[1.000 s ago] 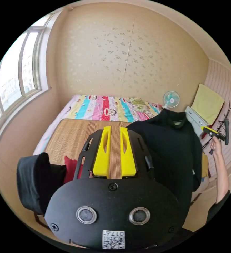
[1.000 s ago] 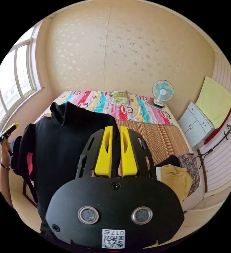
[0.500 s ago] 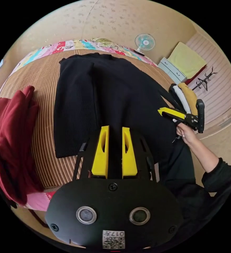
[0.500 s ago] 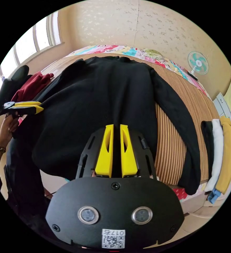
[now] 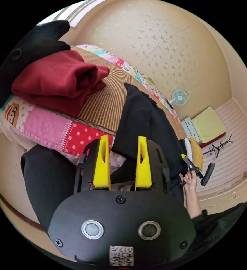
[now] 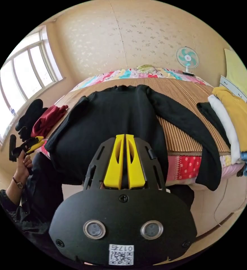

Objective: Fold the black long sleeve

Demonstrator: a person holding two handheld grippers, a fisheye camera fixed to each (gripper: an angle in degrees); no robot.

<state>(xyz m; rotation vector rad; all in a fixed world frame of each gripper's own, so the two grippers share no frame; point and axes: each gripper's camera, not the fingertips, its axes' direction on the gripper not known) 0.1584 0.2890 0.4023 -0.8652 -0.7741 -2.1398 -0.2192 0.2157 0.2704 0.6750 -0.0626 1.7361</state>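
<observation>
Your black ribbed knit long-sleeve top (image 6: 112, 118) lies spread on the striped bamboo mat (image 6: 182, 92), hem hanging over the bed edge, both sleeves splayed outward. Your left gripper (image 5: 123, 157) has its yellow jaws apart, clear of cloth. Your right gripper (image 6: 125, 160) has jaws nearly together; whether they pinch the hem, you cannot tell. Laying-out looks done; next, take a sleeve and bring it across the body.

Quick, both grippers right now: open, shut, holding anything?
Left gripper: open, jaws apart, nothing clamped between them.
Right gripper: jaws close together over the hem of the black long sleeve; cannot tell whether they grip it.
</observation>
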